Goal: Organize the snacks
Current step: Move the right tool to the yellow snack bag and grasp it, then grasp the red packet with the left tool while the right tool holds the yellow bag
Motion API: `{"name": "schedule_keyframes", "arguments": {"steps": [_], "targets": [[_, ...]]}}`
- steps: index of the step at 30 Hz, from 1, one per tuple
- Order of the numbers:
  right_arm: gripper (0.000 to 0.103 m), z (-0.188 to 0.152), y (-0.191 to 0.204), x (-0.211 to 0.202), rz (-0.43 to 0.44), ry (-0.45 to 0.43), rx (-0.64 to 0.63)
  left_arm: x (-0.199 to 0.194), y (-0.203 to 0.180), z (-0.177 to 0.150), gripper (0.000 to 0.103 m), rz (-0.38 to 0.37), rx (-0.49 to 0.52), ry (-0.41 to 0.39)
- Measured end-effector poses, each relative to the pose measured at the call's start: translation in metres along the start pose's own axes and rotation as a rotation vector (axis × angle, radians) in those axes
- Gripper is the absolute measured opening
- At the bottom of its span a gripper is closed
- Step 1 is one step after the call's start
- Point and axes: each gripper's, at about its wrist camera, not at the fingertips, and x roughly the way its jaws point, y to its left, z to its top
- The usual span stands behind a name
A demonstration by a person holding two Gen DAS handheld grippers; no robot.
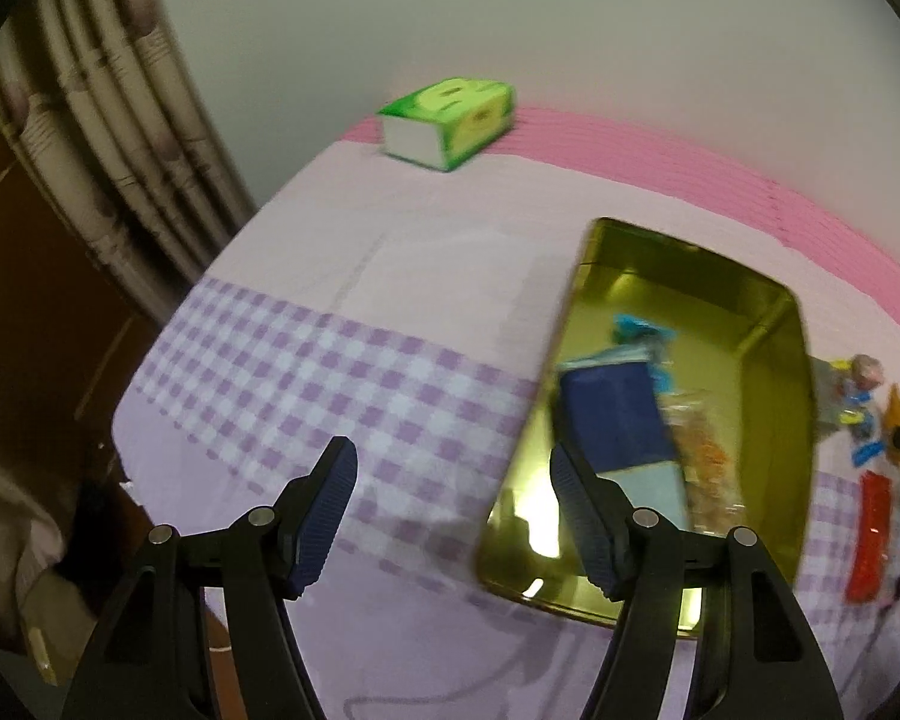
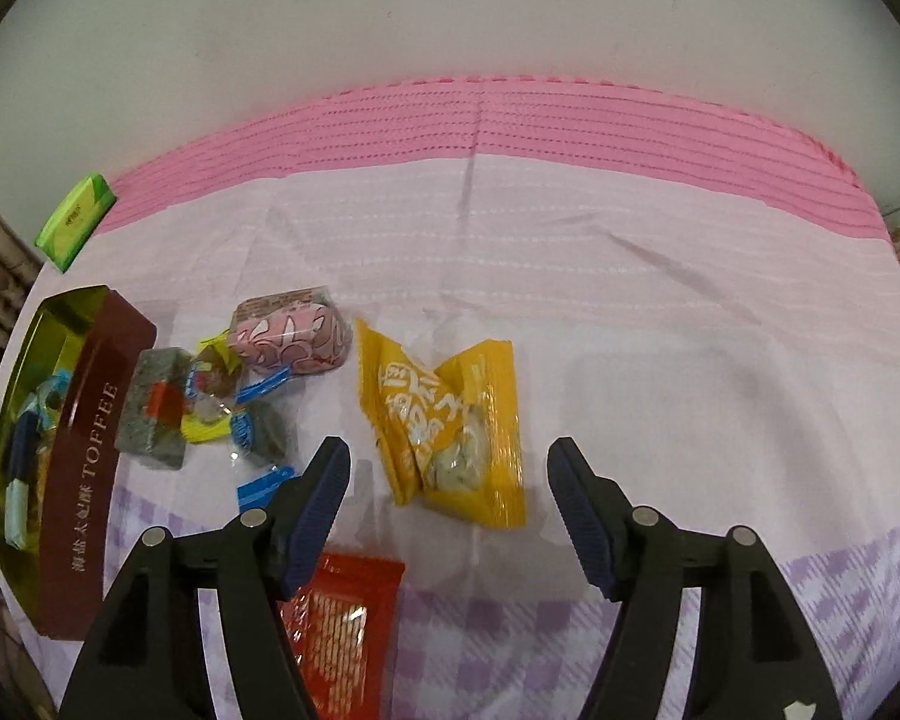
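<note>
Tablecloth [image 2: 630, 312] holds yellow packet [image 2: 450, 420], long axis toward camera.

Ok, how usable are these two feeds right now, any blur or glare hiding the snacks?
Left wrist view: motion blur smears the gold tin and the packets in it, and a bright glare patch sits on its floor near the tongs. Right wrist view: sharper; the yellow packet and the TOFFEE lettering read clearly, with soft shadows only. Both views bend strongly at the edges.
</note>
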Motion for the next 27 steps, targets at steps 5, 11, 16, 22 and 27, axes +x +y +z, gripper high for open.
{"name": "schedule_keyframes", "arguments": {"steps": [5, 11, 16, 22, 27], "targets": [[0.066, 0.003, -0.004, 0.011, 0.01, -0.012, -0.017, -0.013, -0.032, 0.004, 0.068, -0.04, 0.06, -0.008], [0.049, 0.0, 0.0, 0.013, 0.001, -0.046, -0.081, -0.023, -0.081, 0.006, 0.071, -0.098, 0.155, -0.008], [0.039, -0.008, -0.003, 0.007, -0.005, -0.062, -0.115, -0.031, -0.125, 0.003, 0.073, -0.147, 0.238, -0.014], [0.037, -0.024, -0.034, -0.006, -0.031, -0.082, -0.06, -0.033, -0.175, -0.008, 0.073, -0.253, 0.326, 0.028], [0.036, -0.035, -0.061, -0.013, -0.073, -0.096, -0.012, -0.025, -0.218, -0.023, 0.073, -0.324, 0.379, 0.092]]}}
